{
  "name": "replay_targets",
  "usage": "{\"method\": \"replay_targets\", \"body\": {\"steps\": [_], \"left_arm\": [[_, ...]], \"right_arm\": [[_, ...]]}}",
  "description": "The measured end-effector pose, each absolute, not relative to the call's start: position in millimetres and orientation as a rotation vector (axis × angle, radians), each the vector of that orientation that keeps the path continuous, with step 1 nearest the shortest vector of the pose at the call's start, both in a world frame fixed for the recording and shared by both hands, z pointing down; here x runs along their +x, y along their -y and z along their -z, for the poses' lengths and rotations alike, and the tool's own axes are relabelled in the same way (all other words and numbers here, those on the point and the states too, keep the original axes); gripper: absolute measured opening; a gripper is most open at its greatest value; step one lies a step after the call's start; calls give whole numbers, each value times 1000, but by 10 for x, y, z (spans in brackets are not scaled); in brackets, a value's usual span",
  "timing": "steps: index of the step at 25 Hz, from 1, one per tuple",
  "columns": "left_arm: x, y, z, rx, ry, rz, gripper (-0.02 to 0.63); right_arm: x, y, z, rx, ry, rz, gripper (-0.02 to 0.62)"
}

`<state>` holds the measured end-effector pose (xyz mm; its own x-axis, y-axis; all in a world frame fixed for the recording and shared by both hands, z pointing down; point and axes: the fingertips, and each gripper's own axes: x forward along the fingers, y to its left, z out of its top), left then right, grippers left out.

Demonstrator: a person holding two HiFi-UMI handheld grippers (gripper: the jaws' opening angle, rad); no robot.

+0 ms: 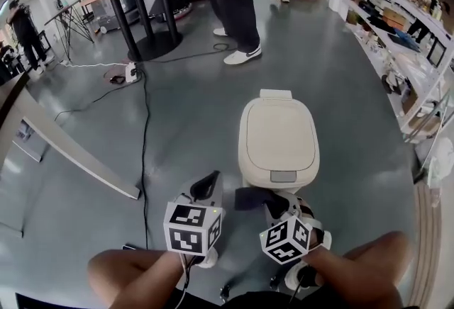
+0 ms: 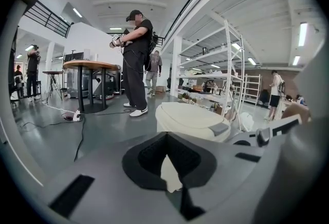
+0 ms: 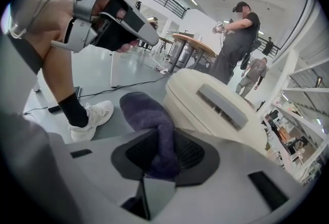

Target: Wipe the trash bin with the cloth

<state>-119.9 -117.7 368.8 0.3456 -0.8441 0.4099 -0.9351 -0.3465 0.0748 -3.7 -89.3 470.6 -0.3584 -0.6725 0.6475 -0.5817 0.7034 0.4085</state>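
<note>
Of two tongs, the right tongs (image 3: 163, 153) are clamped on the one purple cloth (image 3: 146, 112), held near the bin's front, ready to wipe, I judge, the left tongs (image 2: 165, 141) pressed together on nothing alongside, and beyond them the one cream bin (image 1: 278, 136) stands lid-down on the floor (image 1: 177, 123)

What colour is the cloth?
The cloth is dark purple, clearest in the right gripper view.

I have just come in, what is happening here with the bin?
A person holds a tool in each hand. The right tool grips a purple cloth, held close beside the cream trash bin, whose lid is closed. The left tool is shut and empty. Contact with the bin is unclear.
</note>
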Motion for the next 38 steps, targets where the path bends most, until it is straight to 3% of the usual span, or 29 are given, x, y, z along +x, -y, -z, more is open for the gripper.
{"method": "replay_targets", "body": {"steps": [26, 38], "left_arm": [[-795, 1082, -3939, 2391, 1534, -594, -2], [-871, 1196, -4077, 2342, 1558, -441, -2]], "right_arm": [[986, 941, -4931, 1176, 1940, -16, 98], [763, 654, -5123, 1228, 2052, -145, 98]]}}
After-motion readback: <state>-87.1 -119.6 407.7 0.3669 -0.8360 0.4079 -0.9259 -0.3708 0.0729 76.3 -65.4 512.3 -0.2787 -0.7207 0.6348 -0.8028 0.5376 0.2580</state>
